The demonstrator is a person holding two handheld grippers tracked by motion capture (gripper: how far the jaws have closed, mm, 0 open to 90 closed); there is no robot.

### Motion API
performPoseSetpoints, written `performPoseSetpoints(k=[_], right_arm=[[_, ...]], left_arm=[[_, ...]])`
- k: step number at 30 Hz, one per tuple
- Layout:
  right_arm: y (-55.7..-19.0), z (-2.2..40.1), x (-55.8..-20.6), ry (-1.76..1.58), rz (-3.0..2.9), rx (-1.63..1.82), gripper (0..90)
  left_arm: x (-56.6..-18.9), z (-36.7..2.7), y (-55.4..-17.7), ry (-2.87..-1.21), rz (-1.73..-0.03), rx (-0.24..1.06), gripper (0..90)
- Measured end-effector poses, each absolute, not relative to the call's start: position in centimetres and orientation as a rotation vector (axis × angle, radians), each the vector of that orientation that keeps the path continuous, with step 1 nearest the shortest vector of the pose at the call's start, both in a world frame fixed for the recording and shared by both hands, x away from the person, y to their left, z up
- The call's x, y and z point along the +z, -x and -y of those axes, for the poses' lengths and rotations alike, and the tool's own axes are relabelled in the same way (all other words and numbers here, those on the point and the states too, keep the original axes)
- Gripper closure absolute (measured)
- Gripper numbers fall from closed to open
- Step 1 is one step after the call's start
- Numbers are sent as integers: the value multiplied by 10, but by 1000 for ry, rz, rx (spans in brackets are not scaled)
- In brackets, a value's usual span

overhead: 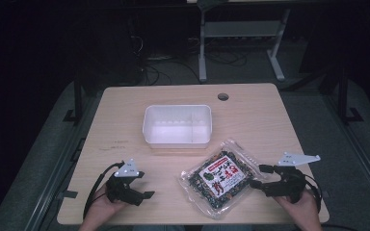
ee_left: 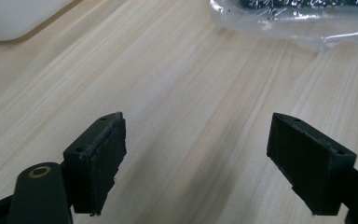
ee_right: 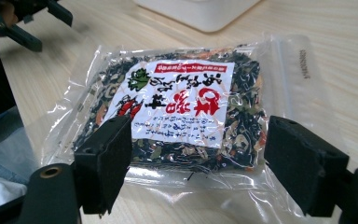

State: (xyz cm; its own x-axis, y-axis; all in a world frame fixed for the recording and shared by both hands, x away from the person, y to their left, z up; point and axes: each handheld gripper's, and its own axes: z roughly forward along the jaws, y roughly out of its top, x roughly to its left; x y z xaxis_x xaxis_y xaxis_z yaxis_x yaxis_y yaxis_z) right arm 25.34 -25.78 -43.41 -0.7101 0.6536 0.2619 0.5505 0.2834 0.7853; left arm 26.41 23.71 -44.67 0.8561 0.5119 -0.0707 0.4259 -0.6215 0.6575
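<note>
Near the tabletop's front edge, right of centre, lies the clear plastic packet of dark dried flakes [overhead: 219, 179]. The right claw [overhead: 260, 176] is open, facing it; the left claw [overhead: 147, 195] is open over bare wood. Approach step, I judge; next, close on the packet's edge for the white plastic tub [overhead: 177, 126].

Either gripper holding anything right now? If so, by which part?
Nothing held. Left gripper is open over bare table; right gripper is open, facing the food packet.

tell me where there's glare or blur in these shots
High view: table lit, surroundings nearly black, white bin washed out. Right gripper view: glare streaks on the snack bag, label still sharp. Left gripper view: wood grain sharp, bag edge glinting.
</note>
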Motion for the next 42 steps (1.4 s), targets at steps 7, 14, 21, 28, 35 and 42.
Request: performPoseSetpoints(k=[7, 14, 21, 28, 35, 42], right_arm=[[-251, 257, -431, -1134, -2437, 1392, 235], [-252, 260, -430, -1137, -2425, 1396, 235], [-253, 268, -427, -1174, -2383, 1404, 236], [-256, 277, -428, -1240, -2344, 1385, 244], [-265, 287, -433, -1345, -2306, 1331, 289], [-276, 301, -439, -1501, -2256, 1283, 385]], left_arm=[[-445, -233, -261, -2337, -644, 153, 248], [-442, -220, -262, -2343, -610, 146, 311], [-428, -204, -268, -2343, -548, 161, 560], [-418, -168, -280, -2393, -500, 166, 672], [-419, -135, -295, -2431, -463, 118, 766], [-426, -112, -309, -2495, -468, 89, 892]])
